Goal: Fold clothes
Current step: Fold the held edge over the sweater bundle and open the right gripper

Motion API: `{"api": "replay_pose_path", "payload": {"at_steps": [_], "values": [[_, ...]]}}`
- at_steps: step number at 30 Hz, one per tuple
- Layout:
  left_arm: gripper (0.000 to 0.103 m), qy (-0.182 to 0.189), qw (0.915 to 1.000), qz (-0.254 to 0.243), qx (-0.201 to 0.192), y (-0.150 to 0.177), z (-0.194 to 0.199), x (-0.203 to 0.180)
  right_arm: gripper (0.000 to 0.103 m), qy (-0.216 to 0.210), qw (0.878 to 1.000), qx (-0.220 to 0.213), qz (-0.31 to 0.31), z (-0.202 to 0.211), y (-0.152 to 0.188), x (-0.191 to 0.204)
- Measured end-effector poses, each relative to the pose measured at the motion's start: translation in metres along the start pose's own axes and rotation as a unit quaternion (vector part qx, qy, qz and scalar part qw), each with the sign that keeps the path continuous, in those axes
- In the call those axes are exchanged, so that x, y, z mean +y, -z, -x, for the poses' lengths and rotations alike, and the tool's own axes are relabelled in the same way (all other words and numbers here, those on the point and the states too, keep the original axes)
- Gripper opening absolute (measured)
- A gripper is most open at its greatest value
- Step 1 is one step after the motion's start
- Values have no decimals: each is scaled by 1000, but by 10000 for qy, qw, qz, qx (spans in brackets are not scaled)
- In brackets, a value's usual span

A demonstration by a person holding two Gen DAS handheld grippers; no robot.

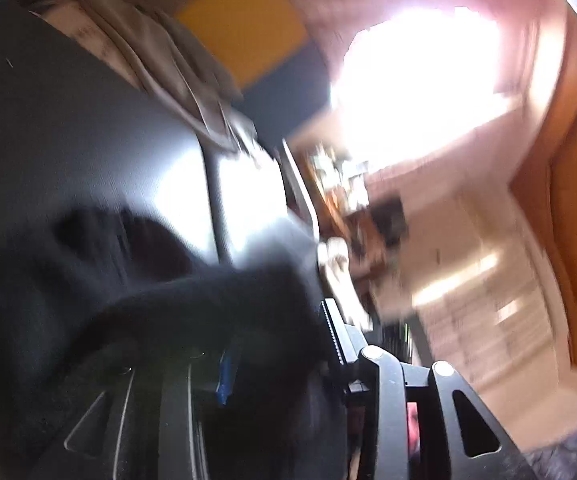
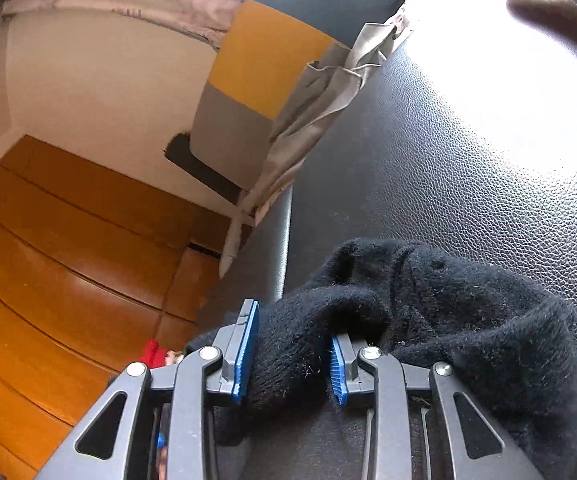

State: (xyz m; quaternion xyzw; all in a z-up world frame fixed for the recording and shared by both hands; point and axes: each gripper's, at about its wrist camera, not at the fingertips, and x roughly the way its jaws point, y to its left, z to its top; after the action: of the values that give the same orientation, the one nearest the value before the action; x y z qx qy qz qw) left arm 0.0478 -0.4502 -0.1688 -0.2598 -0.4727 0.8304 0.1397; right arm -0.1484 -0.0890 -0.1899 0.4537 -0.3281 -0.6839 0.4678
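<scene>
A black fuzzy sock (image 2: 428, 300) lies bunched on a black leather surface (image 2: 468, 184). My right gripper (image 2: 294, 354) has its blue pads on either side of a fold of the sock, and the fabric fills the gap. In the blurred left wrist view the same black sock (image 1: 192, 296) drapes over my left gripper (image 1: 272, 344). One blue pad (image 1: 224, 376) shows under the cloth, and the fingers are mostly hidden.
A grey garment (image 2: 320, 112) hangs over the far edge of the leather surface, also in the left wrist view (image 1: 160, 64). Behind it are a yellow-and-grey panel (image 2: 264, 56), orange wooden furniture (image 2: 68, 240) and a bright window (image 1: 420, 80).
</scene>
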Motion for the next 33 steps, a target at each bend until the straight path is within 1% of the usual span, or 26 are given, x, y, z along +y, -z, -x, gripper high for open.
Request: {"api": "replay_pose_path", "payload": {"at_steps": [3, 5, 7, 10, 13, 15, 16, 17, 18, 19, 22, 23, 24, 26, 29, 32, 33], "values": [[38, -195, 9987, 155, -440, -22, 17, 8, 34, -115, 9999, -30, 13, 3, 1, 0], [39, -309, 9974, 113, -649, -23, 34, 8, 36, -191, 9998, -50, 22, 5, 1, -1], [40, -668, 9944, -5, -821, -17, 56, 8, 39, -268, 9996, -69, 31, 7, 1, -1], [46, -1215, 9894, -142, -781, 3, 77, 14, 44, -385, 9992, -102, 41, 10, 2, -1], [47, -1851, 9809, -408, -437, 24, 80, 19, 50, -477, 9987, -137, 71, 12, 3, 0], [47, -2071, 9763, -571, -261, 34, 87, 22, 51, -436, 9990, -107, 0, 12, 3, 1], [47, -2180, 9735, -666, -175, 37, 85, 20, 51, -340, 9994, -30, -79, 12, 1, 3], [48, -2215, 9721, -767, -120, 38, 84, 19, 52, -185, 9996, 99, -185, 12, -1, 7], [48, -2224, 9708, -891, -73, 40, 82, 17, 57, -30, 9993, 228, -292, 13, -3, 10], [49, -2252, 9690, -1019, -42, 41, 78, 13, 66, 117, 9993, 260, -242, 18, -5, 18], [54, -2442, 9618, -1235, 28, 41, 63, 9, 76, 570, 9975, 63, 405, 47, -7, 51], [58, -2514, 9590, -1306, 54, 41, 60, 8, 78, 777, 9948, 6, 660, 56, -6, 60], [59, -2593, 9560, -1372, 85, 41, 57, 8, 80, 983, 9909, -50, 914, 65, -5, 69], [63, -2749, 9495, -1505, 149, 42, 50, 6, 80, 1493, 9786, -14, 1419, 76, 1, 80], [64, -2902, 9417, -1651, 405, 47, 44, 1, 79, 2026, 9611, 346, 1842, 74, 14, 81], [62, -3051, 9351, -1674, 675, 50, 33, 0, 72, 2450, 9432, 722, 2125, 61, 28, 76], [58, -3103, 9328, -1672, 751, 50, 29, 0, 66, 2579, 9367, 831, 2216, 56, 32, 74]]}}
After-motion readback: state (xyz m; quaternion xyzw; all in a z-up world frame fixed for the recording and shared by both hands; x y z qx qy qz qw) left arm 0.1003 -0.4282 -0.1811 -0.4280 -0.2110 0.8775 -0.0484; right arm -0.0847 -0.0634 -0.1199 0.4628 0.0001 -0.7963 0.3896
